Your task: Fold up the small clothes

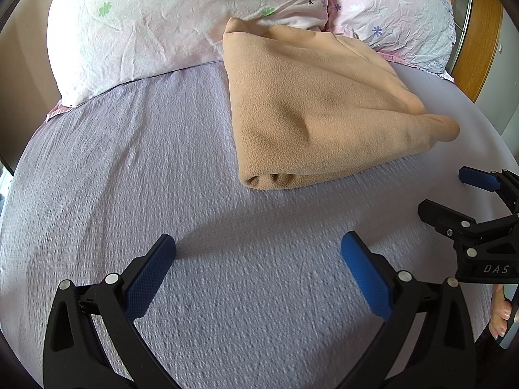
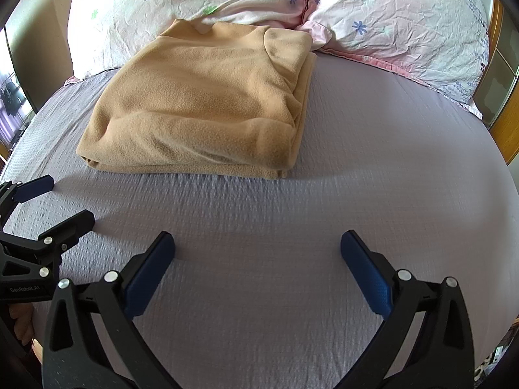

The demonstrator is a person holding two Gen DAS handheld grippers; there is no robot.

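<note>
Tan fleece garment (image 2: pixel 201 103) sits on the lilac bedsheet (image 2: pixel 373 168), far edge touching the two floral pillows (image 2: pixel 405 22) at the head of the bed. It's already a squarish multi-layer bundle: fold edge faces the grippers, stacked layers show at the near corners, and one rolled bulge sticks out on its right side in the left wrist view (image 1: pixel 441 128).

Step, as I read it: fold is done or nearly done. Both tools are off the cloth and well short of it. Could be the final release or a pause before one more fold; can't settle that from here.

If another fold is wanted, next move needs both grippers to reach forward, pinch the near corners through all layers, and carry them toward the pillows. Fleece is thick and springy, so shallow pinches would likely drop the lower layers. That bulge wants flattening or tucking first.

Left gripper (image 1: pixel 258 253): fingers spread wide, nothing between them, just sheet below. Right gripper (image 2: pixel 258 249): same, wide apart and empty. Each shows at the edge of the other's view, side by side.

Containers: none in view. No basket, bin or drawer. Only the wooden headboard (image 1: pixel 480 48) behind the pillows.
</note>
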